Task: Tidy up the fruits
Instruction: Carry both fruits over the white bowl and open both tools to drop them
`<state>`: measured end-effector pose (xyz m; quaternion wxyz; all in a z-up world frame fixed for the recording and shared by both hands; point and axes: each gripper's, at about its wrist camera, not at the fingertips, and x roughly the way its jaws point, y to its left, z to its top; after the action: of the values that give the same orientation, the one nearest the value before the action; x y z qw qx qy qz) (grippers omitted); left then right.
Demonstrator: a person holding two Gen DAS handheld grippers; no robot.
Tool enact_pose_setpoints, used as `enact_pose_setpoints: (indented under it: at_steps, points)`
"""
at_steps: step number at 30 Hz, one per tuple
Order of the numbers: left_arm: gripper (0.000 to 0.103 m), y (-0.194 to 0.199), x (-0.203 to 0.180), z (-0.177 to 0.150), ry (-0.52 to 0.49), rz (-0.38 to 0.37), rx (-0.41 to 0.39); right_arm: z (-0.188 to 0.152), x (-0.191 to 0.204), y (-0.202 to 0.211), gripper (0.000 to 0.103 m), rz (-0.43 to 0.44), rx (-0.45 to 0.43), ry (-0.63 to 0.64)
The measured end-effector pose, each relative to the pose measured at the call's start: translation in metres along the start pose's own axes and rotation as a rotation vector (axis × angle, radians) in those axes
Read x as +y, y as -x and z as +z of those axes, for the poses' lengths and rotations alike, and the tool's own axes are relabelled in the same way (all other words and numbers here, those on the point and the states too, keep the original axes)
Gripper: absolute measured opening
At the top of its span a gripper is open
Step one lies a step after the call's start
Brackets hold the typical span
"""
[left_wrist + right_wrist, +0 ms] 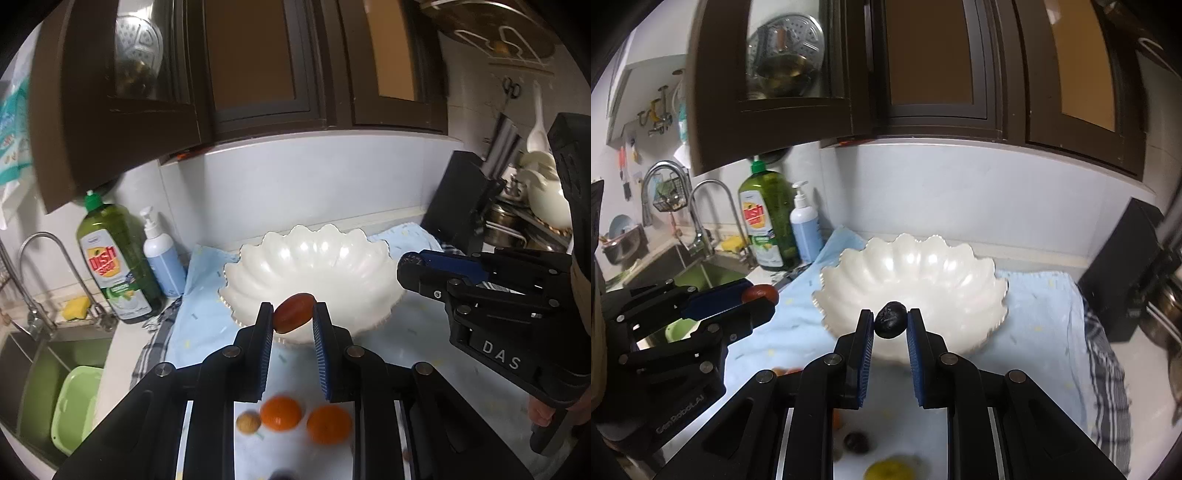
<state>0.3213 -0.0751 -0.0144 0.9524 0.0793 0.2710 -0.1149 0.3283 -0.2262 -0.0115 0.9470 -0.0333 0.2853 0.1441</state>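
My left gripper (293,314) is shut on a red-brown oval fruit (294,312), held in front of the near rim of the white scalloped bowl (314,258). My right gripper (891,319) is shut on a dark wrinkled fruit (891,319), held just before the bowl (912,269). The right gripper shows at the right of the left wrist view (410,266). The left gripper shows at the left of the right wrist view (759,293) with its fruit (760,292). Two oranges (280,413) (328,424) and a walnut (248,422) lie below the left gripper. A dark fruit (856,442) and a yellow fruit (890,470) lie below the right.
The bowl stands on a light blue cloth (199,314). A green dish soap bottle (118,266) and a pump bottle (162,258) stand left of it, by the sink (55,380) and tap (44,273). A black knife block (458,199) stands right. Dark cabinets (258,66) hang overhead.
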Motion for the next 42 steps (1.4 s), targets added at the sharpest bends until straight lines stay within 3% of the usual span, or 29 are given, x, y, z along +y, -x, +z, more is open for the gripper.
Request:
enact_pose_setpoints:
  at_steps: [14,26,29,31,39,42]
  points:
    - [0.022,-0.111,0.024,0.049,0.07,-0.066,0.186,0.041,-0.038,-0.096,0.02,-0.048,0.159,-0.015]
    - [0.023,-0.177,0.033,0.062,0.097,-0.098,0.318,0.047,-0.057,-0.16,0.02,-0.079,0.286,-0.047]
    - [0.034,-0.182,0.032,0.062,0.091,-0.091,0.331,0.046,-0.062,-0.167,0.029,-0.078,0.307,-0.06]
    - [0.042,-0.182,0.032,0.062,0.087,-0.071,0.327,0.046,-0.066,-0.169,0.043,-0.079,0.31,-0.078]
    - [0.066,-0.171,0.04,0.061,0.085,0.002,0.292,0.044,-0.069,-0.159,0.049,-0.121,0.299,-0.076]
    - [0.07,-0.16,0.042,0.059,0.084,0.025,0.274,0.045,-0.066,-0.146,0.049,-0.148,0.27,-0.07]
